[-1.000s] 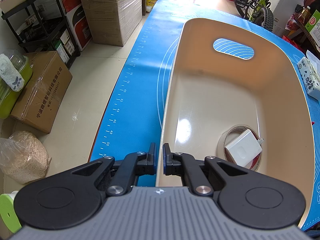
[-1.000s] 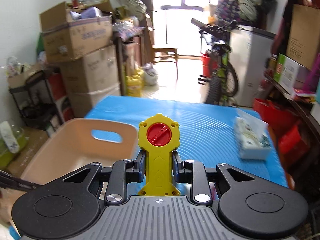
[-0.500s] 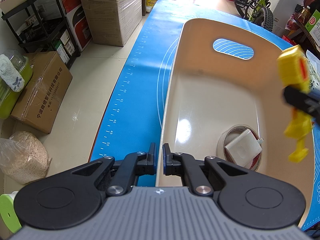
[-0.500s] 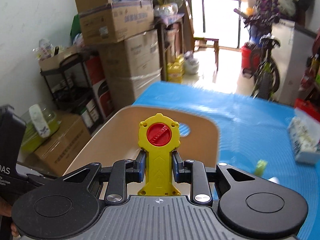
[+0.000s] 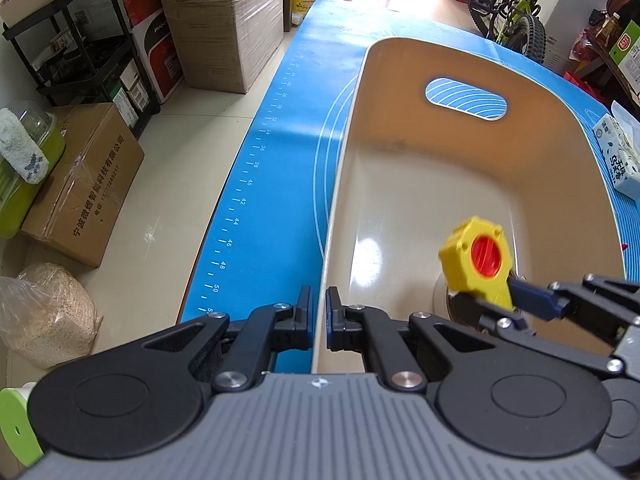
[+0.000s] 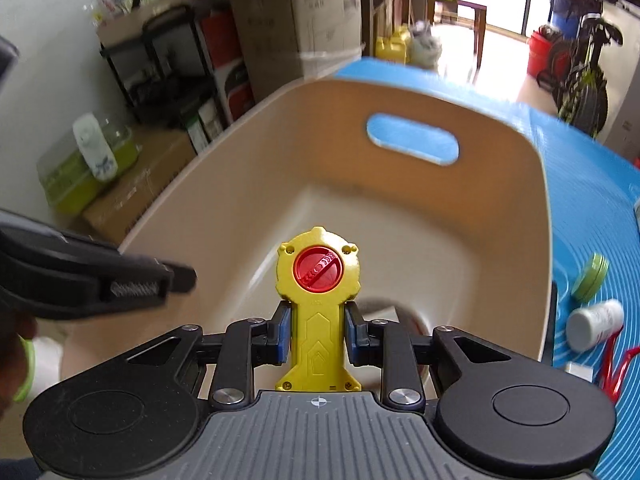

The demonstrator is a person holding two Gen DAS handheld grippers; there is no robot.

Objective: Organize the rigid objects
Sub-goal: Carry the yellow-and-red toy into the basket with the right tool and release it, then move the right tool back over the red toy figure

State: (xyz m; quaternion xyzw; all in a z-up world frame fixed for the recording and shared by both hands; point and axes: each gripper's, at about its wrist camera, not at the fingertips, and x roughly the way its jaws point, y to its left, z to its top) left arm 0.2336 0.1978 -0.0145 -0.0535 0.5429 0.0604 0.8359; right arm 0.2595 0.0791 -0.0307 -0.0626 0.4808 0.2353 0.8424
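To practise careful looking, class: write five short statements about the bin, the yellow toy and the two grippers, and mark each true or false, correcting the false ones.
1. The right gripper holds a yellow toy with a red centre. True.
2. The left gripper has its jaws closed on the beige bin's rim. True.
3. The toy lies flat on the bin floor. False: it is held above the floor.
4. The bin stands on a red mat. False: the mat is blue.
5. A handle slot pierces the bin's far wall. True.
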